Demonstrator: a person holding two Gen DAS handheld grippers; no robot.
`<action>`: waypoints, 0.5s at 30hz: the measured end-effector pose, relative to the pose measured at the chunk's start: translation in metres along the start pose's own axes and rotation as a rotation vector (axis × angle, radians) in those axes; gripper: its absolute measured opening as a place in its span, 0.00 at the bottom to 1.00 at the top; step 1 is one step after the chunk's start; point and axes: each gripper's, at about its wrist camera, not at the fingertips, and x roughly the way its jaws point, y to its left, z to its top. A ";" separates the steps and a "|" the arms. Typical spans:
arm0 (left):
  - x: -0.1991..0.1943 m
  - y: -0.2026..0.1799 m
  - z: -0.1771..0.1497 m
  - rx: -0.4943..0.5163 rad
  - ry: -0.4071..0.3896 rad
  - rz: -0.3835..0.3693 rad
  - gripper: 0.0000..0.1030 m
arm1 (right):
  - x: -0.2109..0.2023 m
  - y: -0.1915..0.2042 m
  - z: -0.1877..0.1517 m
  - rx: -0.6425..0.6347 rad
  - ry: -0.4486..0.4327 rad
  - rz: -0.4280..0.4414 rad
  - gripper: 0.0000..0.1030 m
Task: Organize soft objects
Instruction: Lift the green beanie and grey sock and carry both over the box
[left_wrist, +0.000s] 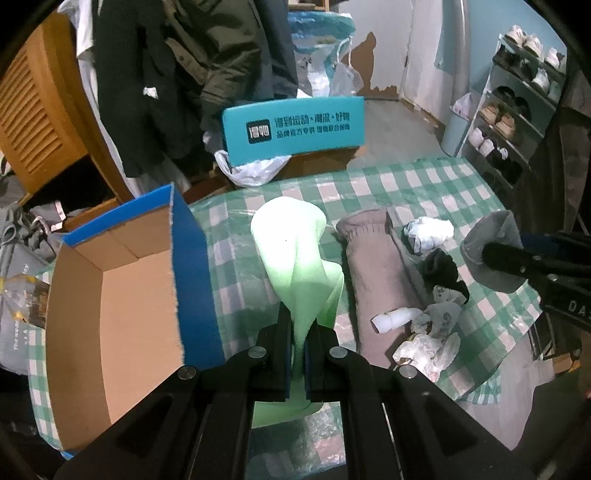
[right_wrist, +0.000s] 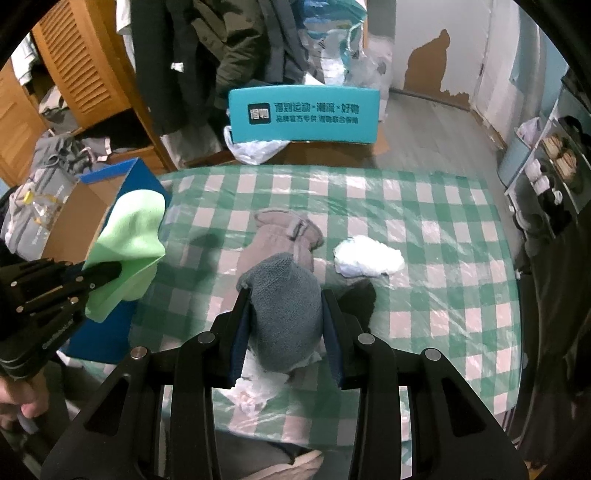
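Observation:
My left gripper (left_wrist: 299, 326) is shut on a pale green cloth (left_wrist: 295, 251) that stands up from its jaws above the checked table (left_wrist: 424, 184). To its left is an open cardboard box (left_wrist: 110, 295) with blue outer walls. In the right wrist view the same green cloth (right_wrist: 129, 236) hangs from the left gripper (right_wrist: 107, 273) beside the box (right_wrist: 92, 195). My right gripper (right_wrist: 286, 295) is shut on a grey-blue knit piece (right_wrist: 284, 310) lifted over the table. Below it lie a taupe rolled cloth (right_wrist: 280, 232), a black sock (right_wrist: 358, 299) and a white crumpled bundle (right_wrist: 369, 258).
Crumpled plastic bags (left_wrist: 424, 343) and a white tube (left_wrist: 391, 319) lie by the taupe cloth (left_wrist: 373, 273). A teal box (left_wrist: 295, 125) stands beyond the table's far edge, dark coats (left_wrist: 177, 74) hang behind, and a shoe rack (left_wrist: 517, 110) is at right. A hand (right_wrist: 22, 398) holds the left gripper's handle.

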 end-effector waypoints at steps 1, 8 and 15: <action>-0.003 0.001 0.000 -0.002 -0.005 -0.001 0.05 | -0.001 0.002 0.001 -0.003 -0.003 0.001 0.34; -0.020 0.010 0.001 -0.016 -0.038 0.007 0.05 | -0.008 0.020 0.006 -0.026 -0.020 0.020 0.34; -0.034 0.022 -0.004 -0.030 -0.056 0.018 0.05 | -0.011 0.040 0.012 -0.056 -0.032 0.035 0.34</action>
